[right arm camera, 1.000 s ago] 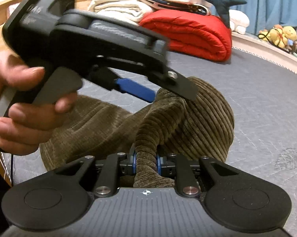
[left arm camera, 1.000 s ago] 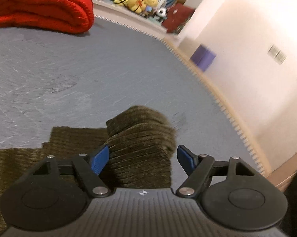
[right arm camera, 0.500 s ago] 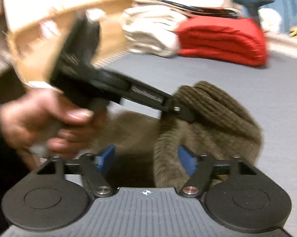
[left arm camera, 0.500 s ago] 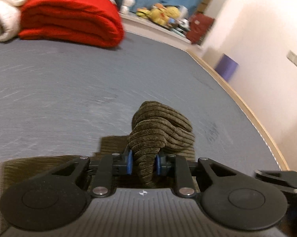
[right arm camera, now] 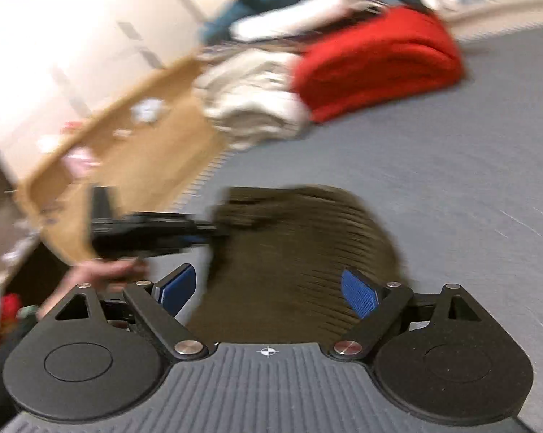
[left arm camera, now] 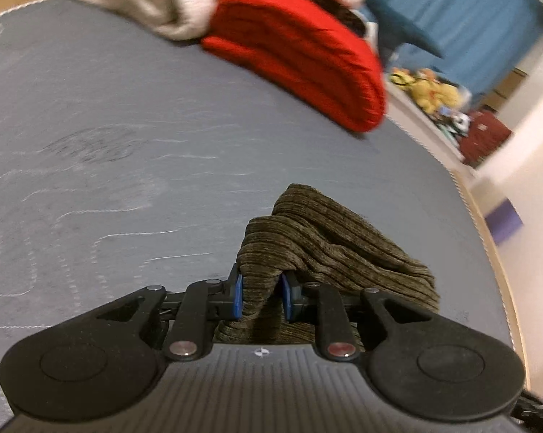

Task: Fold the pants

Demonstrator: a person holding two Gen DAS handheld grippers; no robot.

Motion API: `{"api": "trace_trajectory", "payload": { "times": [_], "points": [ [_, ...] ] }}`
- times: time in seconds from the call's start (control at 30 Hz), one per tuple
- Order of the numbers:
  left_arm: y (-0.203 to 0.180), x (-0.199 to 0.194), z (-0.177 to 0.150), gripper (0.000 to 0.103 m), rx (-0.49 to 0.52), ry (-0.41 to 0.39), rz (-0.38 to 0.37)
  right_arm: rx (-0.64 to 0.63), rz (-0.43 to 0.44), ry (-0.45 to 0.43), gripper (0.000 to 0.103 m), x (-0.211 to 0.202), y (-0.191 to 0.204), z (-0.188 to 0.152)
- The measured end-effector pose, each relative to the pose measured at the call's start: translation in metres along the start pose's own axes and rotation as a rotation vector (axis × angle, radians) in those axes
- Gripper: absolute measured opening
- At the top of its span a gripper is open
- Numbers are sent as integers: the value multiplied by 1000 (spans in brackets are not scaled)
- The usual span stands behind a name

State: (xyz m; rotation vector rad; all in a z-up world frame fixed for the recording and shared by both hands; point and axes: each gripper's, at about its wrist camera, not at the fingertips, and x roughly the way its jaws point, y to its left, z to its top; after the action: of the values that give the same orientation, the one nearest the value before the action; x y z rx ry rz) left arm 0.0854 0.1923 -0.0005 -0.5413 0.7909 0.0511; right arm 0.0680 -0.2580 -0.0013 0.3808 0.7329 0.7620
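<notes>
The olive-brown corduroy pants [left arm camera: 329, 241] are bunched up over the grey bed surface [left arm camera: 127, 137]. My left gripper [left arm camera: 260, 296] is shut on a fold of the pants, which drape away to the right. In the right wrist view the pants [right arm camera: 300, 252] fill the space ahead, blurred by motion. My right gripper [right arm camera: 268, 292] is open with the cloth between its blue pads [right arm camera: 358, 294], not pinched. The left gripper shows there as a black body [right arm camera: 152, 232] reaching into the pants from the left, with a hand under it.
A folded red blanket [left arm camera: 300, 54] and white folded linens [left arm camera: 156, 3] lie at the far end of the bed. Soft toys [left arm camera: 430, 90] sit on a ledge beyond. The bed's right edge [left arm camera: 488, 252] and a wooden headboard [right arm camera: 120, 166] are near.
My left gripper closed on the pants and has lifted and swung them. My right gripper let go of the fold it held and now stands open.
</notes>
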Motion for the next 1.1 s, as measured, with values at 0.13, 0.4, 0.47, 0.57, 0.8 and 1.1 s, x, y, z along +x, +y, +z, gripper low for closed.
{"api": "trace_trajectory", "payload": {
  "times": [0.13, 0.4, 0.47, 0.57, 0.8, 1.1],
  "points": [
    [12, 4, 5, 35, -10, 5, 50, 51, -116, 65, 91, 29, -18, -9],
    [3, 2, -3, 82, 34, 44, 24, 158, -137, 126, 97, 74, -28, -11],
    [-1, 7, -9, 84, 62, 88, 12, 162, -157, 143, 97, 89, -25, -8],
    [-1, 19, -19, 84, 86, 181, 44, 160, -180, 146, 96, 102, -23, -7],
    [-15, 21, -31, 84, 230, 225, 94, 302, -145, 35, 97, 103, -47, 12],
    [-23, -3, -44, 83, 306, 232, 95, 408, -199, 4, 99, 132, -63, 12]
  ]
}}
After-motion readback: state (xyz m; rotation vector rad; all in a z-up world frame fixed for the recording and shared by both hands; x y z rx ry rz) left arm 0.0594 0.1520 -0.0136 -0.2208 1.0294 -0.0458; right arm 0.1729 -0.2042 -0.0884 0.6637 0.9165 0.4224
